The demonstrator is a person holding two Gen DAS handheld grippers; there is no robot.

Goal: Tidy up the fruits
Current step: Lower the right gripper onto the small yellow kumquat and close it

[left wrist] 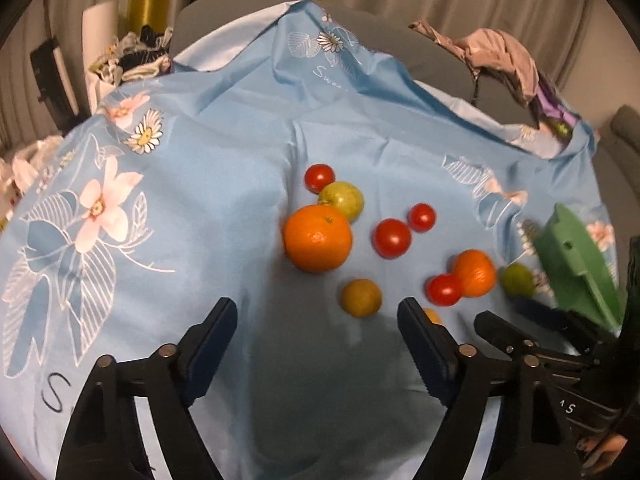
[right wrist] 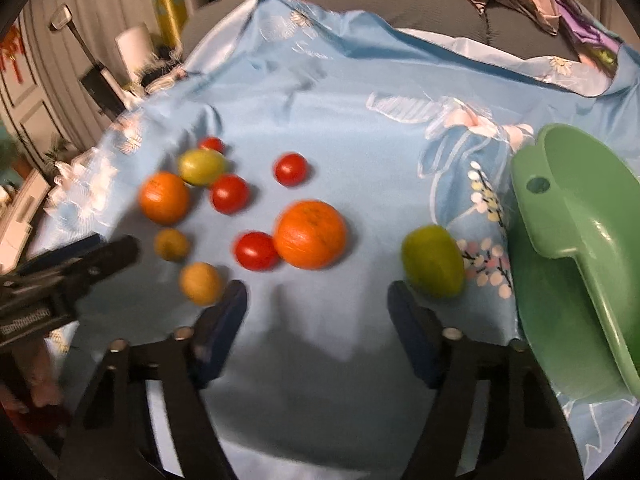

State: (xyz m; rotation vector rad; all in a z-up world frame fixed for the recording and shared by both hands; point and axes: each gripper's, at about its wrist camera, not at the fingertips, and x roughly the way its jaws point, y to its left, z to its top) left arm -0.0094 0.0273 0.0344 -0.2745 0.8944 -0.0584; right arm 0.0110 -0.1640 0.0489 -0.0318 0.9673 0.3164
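Fruits lie loose on a light blue flowered cloth. A big orange sits ahead of my left gripper, which is open and empty, with a small yellow-brown fruit just beyond its right finger. Several red tomatoes and a green fruit lie around. My right gripper is open and empty above the cloth. In front of it are an orange and a tomato. A green fruit lies past its right finger, a yellow-brown fruit past its left.
A green plastic basin stands at the right edge of the cloth. Crumpled clothes lie on the grey sofa behind. The left gripper's arm shows at the left of the right wrist view. Clutter and curtains fill the far left.
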